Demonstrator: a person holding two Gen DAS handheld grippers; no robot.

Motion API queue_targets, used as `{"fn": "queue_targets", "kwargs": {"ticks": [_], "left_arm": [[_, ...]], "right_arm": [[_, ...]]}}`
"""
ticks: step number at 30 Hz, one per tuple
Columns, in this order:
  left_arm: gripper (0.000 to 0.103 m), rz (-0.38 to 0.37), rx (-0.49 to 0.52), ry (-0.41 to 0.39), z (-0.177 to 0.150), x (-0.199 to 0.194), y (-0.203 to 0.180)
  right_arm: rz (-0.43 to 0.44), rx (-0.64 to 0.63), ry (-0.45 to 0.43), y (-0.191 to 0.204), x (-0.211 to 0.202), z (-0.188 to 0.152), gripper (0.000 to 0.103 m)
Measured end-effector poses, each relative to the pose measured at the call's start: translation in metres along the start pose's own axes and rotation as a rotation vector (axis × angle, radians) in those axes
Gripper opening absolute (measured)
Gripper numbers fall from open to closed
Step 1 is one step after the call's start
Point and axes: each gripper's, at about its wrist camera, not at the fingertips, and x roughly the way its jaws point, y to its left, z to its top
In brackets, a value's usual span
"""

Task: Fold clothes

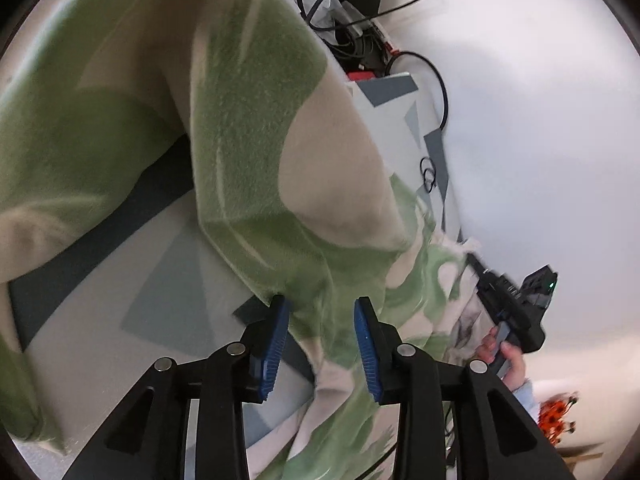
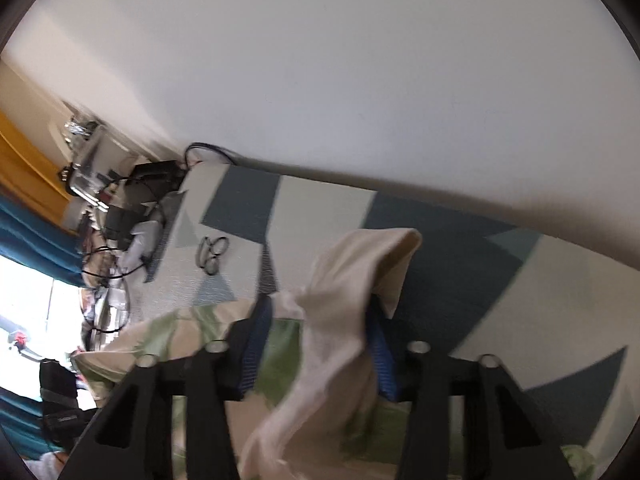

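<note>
Left wrist view shows the left gripper (image 1: pixel 322 312) with its blue pads (image 1: pixel 275 344) standing apart; the green-and-cream garment (image 1: pixel 256 128) hangs between them, brushing the left pad, and neither pad presses it. The cloth rises in a broad fold across the upper left of this view and drops toward the right, where it is bunched by the right gripper (image 1: pixel 516 308), a black tool held in a hand (image 1: pixel 504 360) with a pale sleeve below it. Under the cloth lies a bedcover (image 1: pixel 168 288) patterned in grey, cream and dark blue. Black cables (image 1: pixel 400 8) and dark boxes sit at the top against a white wall (image 1: pixel 540 120).

Right wrist view alone shows how that right gripper (image 2: pixel 316 320) stands: its blue pads (image 2: pixel 256 344) are closed on a cream edge of the garment (image 2: pixel 352 288), which stands up in a peak between them, with green-patterned cloth below. Only this view shows the glasses (image 2: pixel 212 254) lying on the bedcover (image 2: pixel 460 248), the teal curtain (image 2: pixel 28 236), and a bright window at the left edge. No containers can be made out in the clutter.
</note>
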Motion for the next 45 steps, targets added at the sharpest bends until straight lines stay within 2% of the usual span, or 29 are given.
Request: {"fn": "queue_targets", "kwargs": {"ticks": [3, 4, 5, 7, 9, 15, 19, 22, 24, 26, 29, 30, 33, 36, 39, 40, 43, 45], "left_arm": [[0.033, -0.018, 0.008, -0.025, 0.009, 0.008, -0.006], [0.024, 0.001, 0.034, -0.045, 0.011, 0.010, -0.011], [0.002, 0.036, 0.065, -0.062, 0.013, 0.013, -0.017], [0.002, 0.105, 0.125, -0.096, 0.017, 0.018, -0.028], [0.002, 0.138, 0.166, -0.108, 0.020, 0.023, -0.039], [0.002, 0.157, 0.244, -0.138, 0.041, 0.032, -0.070], [0.002, 0.173, 0.325, -0.167, 0.059, 0.052, -0.102], [0.000, 0.209, 0.393, -0.267, 0.077, 0.050, -0.126], [0.000, 0.215, 0.387, -0.290, 0.095, 0.048, -0.137], [0.000, 0.190, 0.363, -0.261, 0.108, 0.049, -0.141], [0.001, 0.202, 0.416, -0.221, 0.101, 0.043, -0.148], [0.001, 0.212, 0.430, -0.190, 0.096, 0.044, -0.149], [0.001, 0.200, 0.432, -0.062, 0.082, 0.053, -0.144], [0.002, 0.183, 0.435, -0.001, 0.063, 0.053, -0.140], [0.005, 0.173, 0.485, 0.059, 0.038, 0.053, -0.142], [0.010, 0.170, 0.510, 0.081, 0.028, 0.054, -0.143], [0.018, 0.167, 0.567, 0.130, -0.005, 0.063, -0.148], [0.019, 0.174, 0.616, 0.172, -0.027, 0.075, -0.150]], "right_arm": [[-0.035, -0.037, 0.007, 0.010, 0.006, 0.000, 0.006], [-0.048, -0.038, -0.009, 0.011, 0.004, -0.001, 0.006], [-0.062, -0.026, -0.028, 0.009, 0.000, -0.001, 0.005], [-0.099, -0.015, -0.063, 0.007, -0.007, -0.002, 0.004], [-0.142, -0.020, -0.093, 0.005, -0.015, -0.003, 0.004], [-0.212, 0.009, -0.176, -0.010, -0.052, -0.006, 0.003], [-0.243, 0.037, -0.226, -0.021, -0.073, -0.007, 0.003], [-0.275, 0.039, -0.249, -0.026, -0.082, -0.006, 0.003], [-0.303, 0.012, -0.242, -0.025, -0.082, -0.003, 0.003], [-0.309, -0.031, -0.190, -0.021, -0.075, -0.001, 0.004], [-0.284, -0.038, -0.151, -0.019, -0.081, -0.002, 0.010], [-0.277, -0.033, -0.156, -0.020, -0.091, -0.003, 0.017], [-0.215, 0.003, -0.183, -0.027, -0.130, -0.008, 0.029], [-0.173, 0.087, -0.208, -0.041, -0.175, -0.019, 0.032], [-0.203, 0.147, -0.263, -0.049, -0.223, -0.045, 0.035], [-0.232, 0.158, -0.271, -0.050, -0.236, -0.056, 0.037], [-0.333, 0.191, -0.262, -0.055, -0.264, -0.099, 0.040], [-0.405, 0.221, -0.232, -0.058, -0.272, -0.132, 0.040]]}}
